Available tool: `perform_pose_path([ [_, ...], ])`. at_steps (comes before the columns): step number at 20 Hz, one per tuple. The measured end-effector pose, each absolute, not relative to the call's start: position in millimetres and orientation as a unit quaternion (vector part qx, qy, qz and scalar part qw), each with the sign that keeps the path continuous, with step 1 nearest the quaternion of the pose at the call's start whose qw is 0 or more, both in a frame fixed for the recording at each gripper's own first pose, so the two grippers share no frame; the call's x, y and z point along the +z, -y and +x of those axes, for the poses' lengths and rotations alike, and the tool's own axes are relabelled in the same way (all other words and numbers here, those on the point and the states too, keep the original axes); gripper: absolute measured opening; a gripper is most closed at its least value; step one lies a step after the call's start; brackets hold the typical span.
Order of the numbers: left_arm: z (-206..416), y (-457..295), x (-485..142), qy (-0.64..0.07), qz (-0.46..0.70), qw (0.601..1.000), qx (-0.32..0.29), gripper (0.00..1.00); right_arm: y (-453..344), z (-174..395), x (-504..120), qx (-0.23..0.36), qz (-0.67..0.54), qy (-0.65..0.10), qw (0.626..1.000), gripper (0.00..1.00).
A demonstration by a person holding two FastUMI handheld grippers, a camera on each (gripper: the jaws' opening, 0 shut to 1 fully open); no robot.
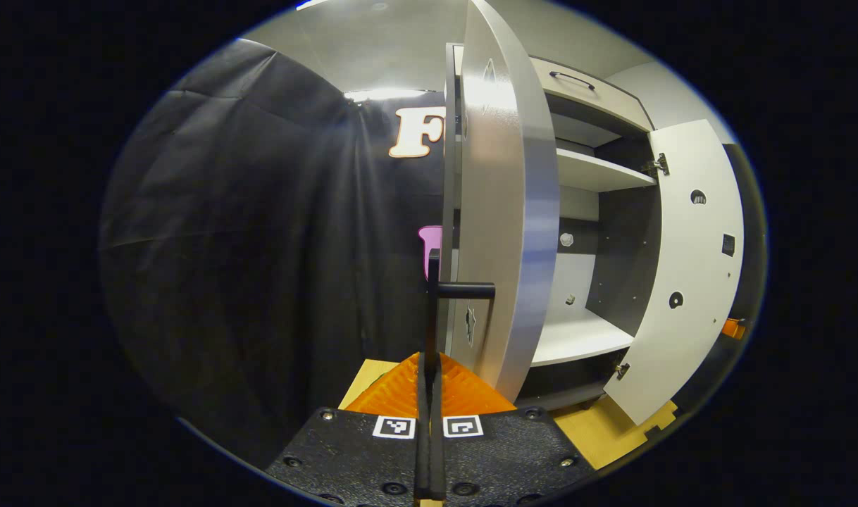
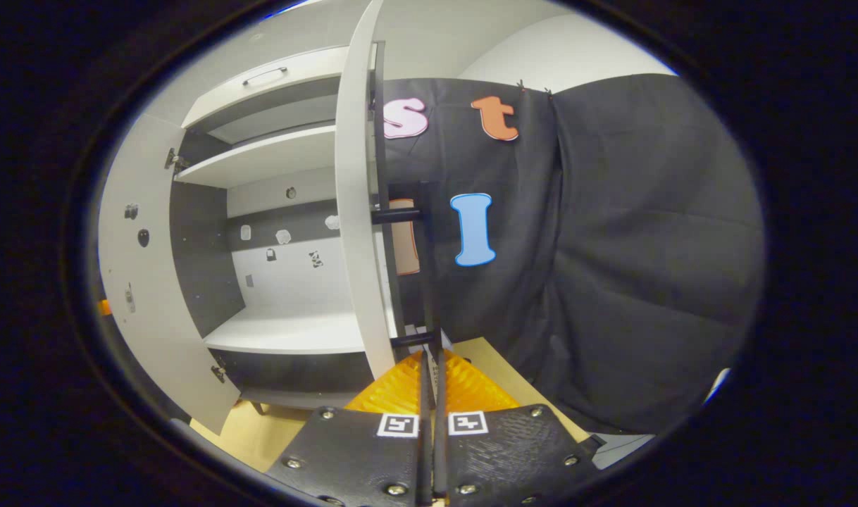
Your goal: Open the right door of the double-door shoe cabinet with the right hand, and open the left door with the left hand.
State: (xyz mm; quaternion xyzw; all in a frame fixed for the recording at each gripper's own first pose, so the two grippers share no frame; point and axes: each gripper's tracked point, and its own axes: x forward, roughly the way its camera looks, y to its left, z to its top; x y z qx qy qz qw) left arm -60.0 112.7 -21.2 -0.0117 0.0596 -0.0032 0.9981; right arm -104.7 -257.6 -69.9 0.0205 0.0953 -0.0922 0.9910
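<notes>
Both doors of the shoe cabinet (image 1: 598,176) stand wide open, the left gripper (image 1: 429,366) clamped on the left door's handle (image 1: 432,310), the right gripper (image 2: 430,366) on the right door's handle (image 2: 423,267), leaving little undone.

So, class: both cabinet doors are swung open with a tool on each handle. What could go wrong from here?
1. The left tool looks closed on the left door's black handle; pulling further could strain the hinges, since the left door is already wide open.
2. The same applies to the right tool on the right door's handle.
</notes>
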Motion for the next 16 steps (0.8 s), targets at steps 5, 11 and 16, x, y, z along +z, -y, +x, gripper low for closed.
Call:
perform_pose_path([
  [5, -61.7, -120.1, -21.0, -0.068, -0.013, 0.998, -0.012, 0.06, 267.2, -116.2, -71.4, -0.109, 0.021, -0.098, 0.989, 0.01],
  [11, -72.1, -125.8, -22.9, -0.084, -0.014, 0.996, 0.001, 0.47, 262.8, -135.5, -59.6, -0.117, 0.027, -0.091, 0.989, 0.01],
  [16, -94.4, -122.5, -9.9, -0.075, 0.017, 0.997, 0.013, 0.4, 236.7, -146.4, -43.4, -0.104, 0.008, -0.081, 0.991, 0.01],
])
